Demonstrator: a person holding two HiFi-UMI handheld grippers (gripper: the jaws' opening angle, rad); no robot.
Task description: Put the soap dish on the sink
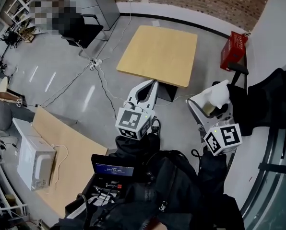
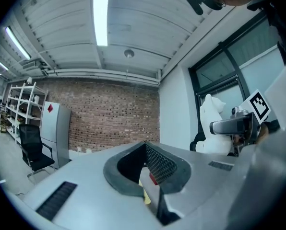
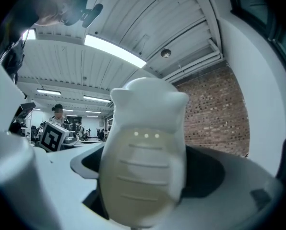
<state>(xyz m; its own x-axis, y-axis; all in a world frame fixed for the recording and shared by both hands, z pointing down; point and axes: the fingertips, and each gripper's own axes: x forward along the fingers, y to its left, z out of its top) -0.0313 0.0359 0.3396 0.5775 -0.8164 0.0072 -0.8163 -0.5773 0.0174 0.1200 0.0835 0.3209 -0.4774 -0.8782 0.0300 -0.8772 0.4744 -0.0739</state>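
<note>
The soap dish (image 1: 216, 96) is white and shaped like a small animal, with a ribbed cream tray inside. My right gripper (image 1: 210, 105) is shut on it and holds it up in the air at the right; in the right gripper view the soap dish (image 3: 144, 152) fills the middle and hides the jaw tips. From the left gripper view the soap dish (image 2: 213, 123) shows at the right, next to the other gripper's marker cube. My left gripper (image 1: 150, 86) hangs mid-frame with its jaws together and nothing between them (image 2: 148, 169). No sink appears in any view.
A square wooden table (image 1: 158, 54) stands on the grey floor ahead, with a red crate (image 1: 233, 50) to its right. At lower left a white microwave (image 1: 34, 163) sits on a wooden board. Cables cross the floor. A black chair (image 1: 81, 28) stands at the far left.
</note>
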